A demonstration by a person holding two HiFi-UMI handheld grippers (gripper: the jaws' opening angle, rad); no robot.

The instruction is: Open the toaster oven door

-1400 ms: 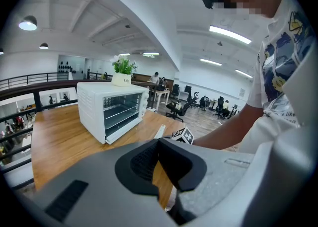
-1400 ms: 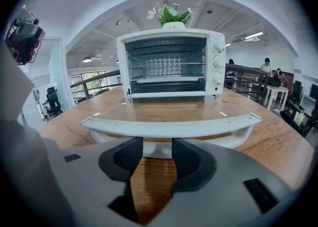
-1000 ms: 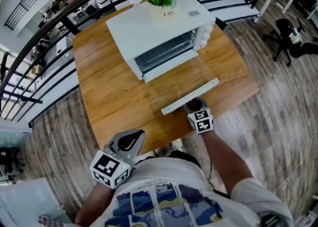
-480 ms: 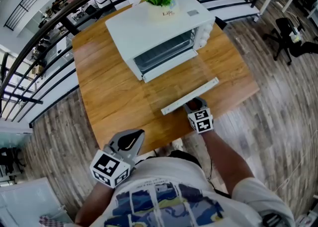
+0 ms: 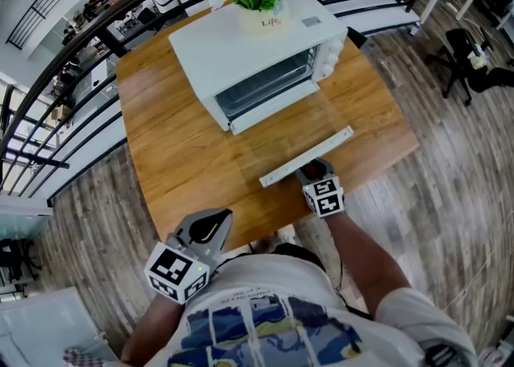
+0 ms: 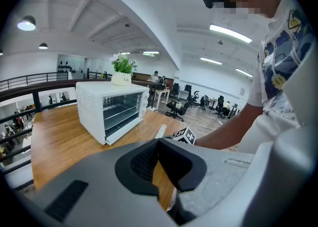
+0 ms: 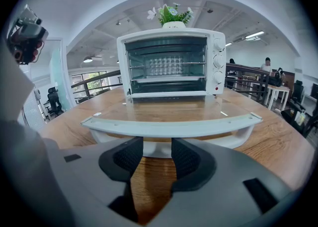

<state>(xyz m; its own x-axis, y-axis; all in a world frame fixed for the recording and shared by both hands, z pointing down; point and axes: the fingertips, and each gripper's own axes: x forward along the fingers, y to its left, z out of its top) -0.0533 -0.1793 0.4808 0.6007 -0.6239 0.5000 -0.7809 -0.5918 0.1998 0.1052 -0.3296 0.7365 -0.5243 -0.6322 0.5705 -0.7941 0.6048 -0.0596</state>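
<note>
Find the toaster oven door [image 7: 164,109] folded down flat just ahead of the right gripper [image 7: 157,147], with its handle [image 7: 169,127] lying across and slightly above the tips. Note jaws apart, clamped on nothing. Judge the opening done, so draw straight back along the jaws' own line, staying low to avoid nudging the handle upward. Mind the desk [image 5: 177,156] edge just beneath and behind the jaws; expect open room rearward over the floor [image 5: 418,197]. Leave the toaster oven [image 7: 171,62], far ahead, untouched. Keep the left gripper [image 6: 158,144], jaws together and empty, parked off the desk's near edge.
</note>
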